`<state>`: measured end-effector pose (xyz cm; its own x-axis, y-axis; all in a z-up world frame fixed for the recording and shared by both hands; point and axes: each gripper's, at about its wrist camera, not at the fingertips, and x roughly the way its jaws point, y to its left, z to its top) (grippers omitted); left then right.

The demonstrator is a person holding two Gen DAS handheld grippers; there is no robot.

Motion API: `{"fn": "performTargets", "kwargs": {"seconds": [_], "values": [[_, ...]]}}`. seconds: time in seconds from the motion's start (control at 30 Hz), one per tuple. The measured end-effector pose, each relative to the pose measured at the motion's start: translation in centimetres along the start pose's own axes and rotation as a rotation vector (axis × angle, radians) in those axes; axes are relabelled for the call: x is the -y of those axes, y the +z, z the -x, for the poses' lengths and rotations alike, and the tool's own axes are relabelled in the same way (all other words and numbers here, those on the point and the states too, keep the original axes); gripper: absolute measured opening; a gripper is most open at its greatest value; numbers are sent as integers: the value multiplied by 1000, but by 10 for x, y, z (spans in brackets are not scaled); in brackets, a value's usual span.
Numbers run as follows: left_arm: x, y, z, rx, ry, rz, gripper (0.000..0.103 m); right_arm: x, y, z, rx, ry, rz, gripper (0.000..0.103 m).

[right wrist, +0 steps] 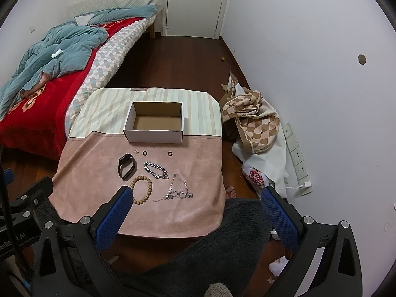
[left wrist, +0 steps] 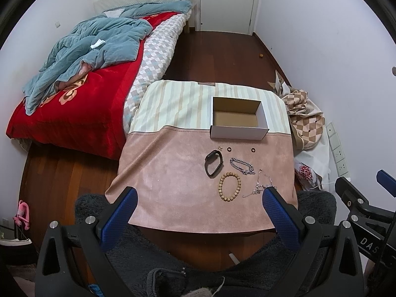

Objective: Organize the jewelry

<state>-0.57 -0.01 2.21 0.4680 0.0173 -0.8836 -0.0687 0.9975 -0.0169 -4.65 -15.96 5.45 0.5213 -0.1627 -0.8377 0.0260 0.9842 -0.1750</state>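
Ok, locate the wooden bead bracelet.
In both views the wooden bead bracelet lies on the pink cloth, between black band and thin necklace.

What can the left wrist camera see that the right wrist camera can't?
Only the left wrist view shows the pink thing on the floor by the bed.

Only the right wrist view shows a bare foot beside the table and crumpled white paper on the floor.

Both show the open box, black band, wooden bead bracelet, silver chain and thin necklace, all on the pink cloth.
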Motion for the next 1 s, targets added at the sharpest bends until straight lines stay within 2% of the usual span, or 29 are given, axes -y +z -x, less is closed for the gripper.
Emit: {"fn": "performTargets", "kwargs": {"seconds": [1.0], "values": [[5,1,2,8,-3,-3,103,7,2,5,8,8,-11,103]]}}
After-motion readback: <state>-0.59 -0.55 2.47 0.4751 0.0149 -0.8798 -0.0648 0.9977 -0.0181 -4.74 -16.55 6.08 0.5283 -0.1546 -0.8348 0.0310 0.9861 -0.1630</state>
